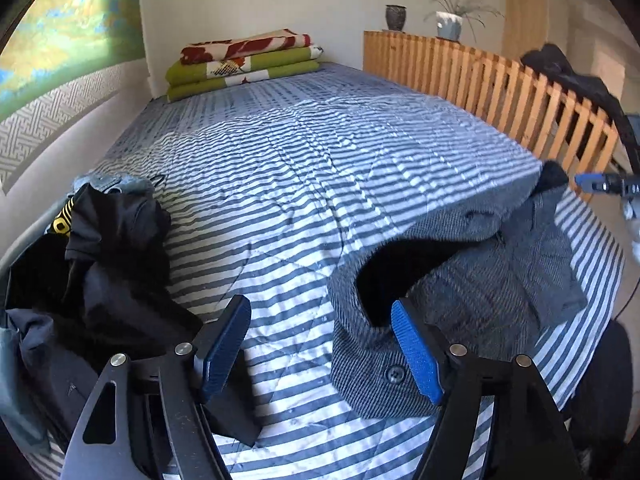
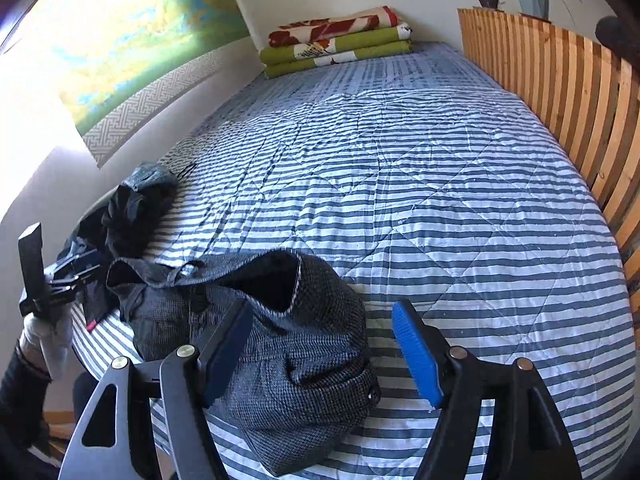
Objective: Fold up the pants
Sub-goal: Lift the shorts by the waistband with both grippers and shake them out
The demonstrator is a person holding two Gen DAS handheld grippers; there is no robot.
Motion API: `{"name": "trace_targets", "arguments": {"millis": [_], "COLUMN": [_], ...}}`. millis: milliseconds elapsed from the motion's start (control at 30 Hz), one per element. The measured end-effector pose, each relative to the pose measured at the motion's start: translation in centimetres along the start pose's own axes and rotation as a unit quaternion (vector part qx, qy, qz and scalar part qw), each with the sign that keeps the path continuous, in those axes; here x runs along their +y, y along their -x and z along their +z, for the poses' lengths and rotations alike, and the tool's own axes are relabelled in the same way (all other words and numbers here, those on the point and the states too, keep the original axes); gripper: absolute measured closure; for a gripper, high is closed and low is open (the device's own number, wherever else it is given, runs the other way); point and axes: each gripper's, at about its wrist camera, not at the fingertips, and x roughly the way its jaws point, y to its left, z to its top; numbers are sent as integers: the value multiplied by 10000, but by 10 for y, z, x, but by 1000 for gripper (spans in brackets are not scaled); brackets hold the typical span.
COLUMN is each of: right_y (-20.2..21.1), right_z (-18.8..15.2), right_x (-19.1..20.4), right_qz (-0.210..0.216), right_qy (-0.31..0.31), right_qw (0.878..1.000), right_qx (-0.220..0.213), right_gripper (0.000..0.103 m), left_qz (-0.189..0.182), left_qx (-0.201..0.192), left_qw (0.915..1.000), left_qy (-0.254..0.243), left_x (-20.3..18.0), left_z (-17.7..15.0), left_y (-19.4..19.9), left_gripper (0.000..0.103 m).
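The grey tweed pants [image 2: 256,344] are seen crumpled on the striped quilt [image 2: 460,208], waistband gaping (a button shows). Both the left gripper [image 1: 320,352] and right gripper [image 2: 324,352] are held apart, clamping nothing. No legible writing is found; dark clothes [image 1: 100,264] are heaped at nine o'clock.

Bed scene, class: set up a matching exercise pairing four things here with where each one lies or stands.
Things:
1. grey pants
2. folded blankets
3. potted plant
4. dark clothes pile

Places:
A. on top of the wooden slatted rail
B. far end of the bed, against the wall
C. near edge of the striped quilt, waistband gaping open
D. left side of the bed

Pairs: 1-C, 2-B, 3-A, 4-D
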Motion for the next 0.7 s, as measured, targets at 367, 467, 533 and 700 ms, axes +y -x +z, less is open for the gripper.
{"name": "trace_targets", "arguments": {"millis": [367, 467, 533, 700], "right_y": [-64, -74, -76, -54], "right_z": [3, 10, 14, 16], "right_x": [43, 45, 41, 32], "right_qz": [-699, -646, -548, -403], "right_qy": [1526, 1609, 1437, 988], "right_qw": [9858, 9848, 9879, 9943], "right_qx": [68, 122, 190, -86], "right_gripper": [33, 61, 85, 93], "left_qz": [81, -154, -368, -527], "left_qx": [-4, -15, 35, -152], "left_qw": [9933, 9936, 9946, 9969], "left_qy": [-1154, -1121, -968, -570], "left_x": [-38, -38, -38, -33], "left_z": [18, 32, 39, 44], "left_y": [-53, -60, -61, -41], "left_gripper": [28, 71, 87, 97]}}
